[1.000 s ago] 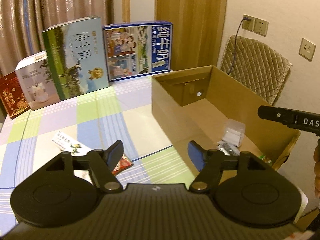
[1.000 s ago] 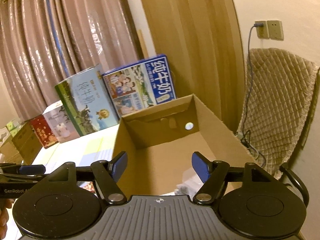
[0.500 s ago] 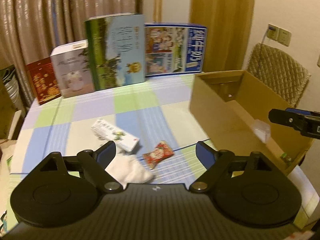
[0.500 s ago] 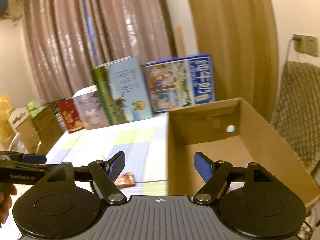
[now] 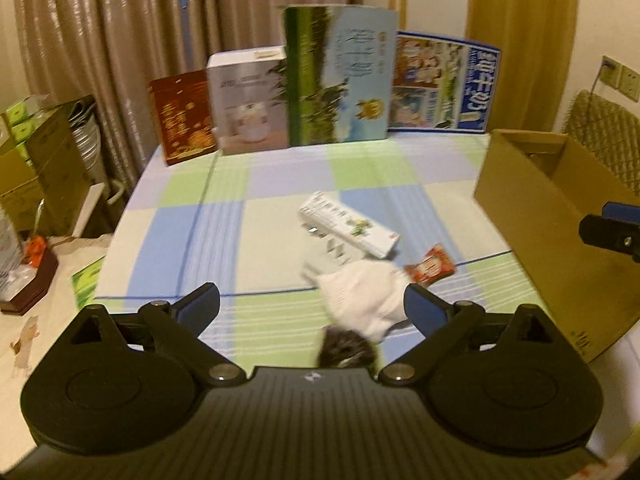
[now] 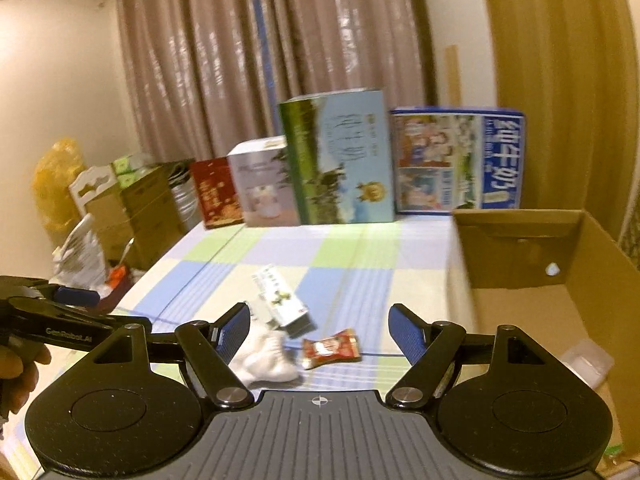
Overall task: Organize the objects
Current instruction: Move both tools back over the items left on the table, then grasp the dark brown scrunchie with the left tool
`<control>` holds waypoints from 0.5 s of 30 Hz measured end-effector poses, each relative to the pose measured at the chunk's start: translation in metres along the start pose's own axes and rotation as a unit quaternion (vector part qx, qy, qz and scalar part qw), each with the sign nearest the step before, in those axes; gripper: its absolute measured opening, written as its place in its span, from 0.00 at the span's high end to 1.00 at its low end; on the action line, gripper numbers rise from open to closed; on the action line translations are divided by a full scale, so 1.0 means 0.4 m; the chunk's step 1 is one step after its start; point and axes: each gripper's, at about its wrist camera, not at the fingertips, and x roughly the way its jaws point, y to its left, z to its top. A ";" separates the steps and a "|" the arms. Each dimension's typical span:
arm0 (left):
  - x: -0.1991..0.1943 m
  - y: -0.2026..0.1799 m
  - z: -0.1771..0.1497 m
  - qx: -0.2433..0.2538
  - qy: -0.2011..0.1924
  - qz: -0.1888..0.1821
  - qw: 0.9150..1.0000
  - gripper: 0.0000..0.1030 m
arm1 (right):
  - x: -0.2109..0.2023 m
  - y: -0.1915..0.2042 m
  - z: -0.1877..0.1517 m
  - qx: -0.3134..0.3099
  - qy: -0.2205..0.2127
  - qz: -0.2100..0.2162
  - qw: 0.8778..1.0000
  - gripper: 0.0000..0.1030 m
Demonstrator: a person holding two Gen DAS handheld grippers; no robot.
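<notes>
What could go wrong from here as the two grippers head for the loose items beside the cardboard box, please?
1. The white cloth, the long white carton and the red snack packet lie bunched together, so the left gripper, whose jaws are opening with nothing between them, may catch two at once.
2. The right gripper, open and empty, faces the same cluster; the grippers could collide.
3. The cardboard box stands close by, so a swing might knock its wall.

Dim, warm yellowish indoor light; motion blur smears both views, perhaps hiding detail; fisheye-bent edges.
</notes>
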 end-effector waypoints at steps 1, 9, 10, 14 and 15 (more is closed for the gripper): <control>0.001 0.010 -0.006 -0.001 0.003 0.004 1.000 0.05 | 0.008 0.011 -0.002 -0.004 0.004 0.005 1.000 0.28; 0.020 0.064 -0.051 0.003 0.026 0.013 1.000 0.04 | 0.079 0.065 -0.015 -0.052 0.032 0.022 0.998 0.28; 0.026 0.062 -0.055 0.007 0.029 0.011 0.999 0.04 | 0.089 0.065 -0.017 -0.054 0.038 0.023 0.998 0.28; 0.051 0.042 -0.071 0.036 0.039 -0.006 0.999 0.04 | 0.122 0.059 -0.021 -0.057 0.057 0.028 0.996 0.28; 0.060 0.035 -0.075 0.044 0.044 -0.010 0.998 0.04 | 0.132 0.058 -0.021 -0.059 0.063 0.030 0.996 0.28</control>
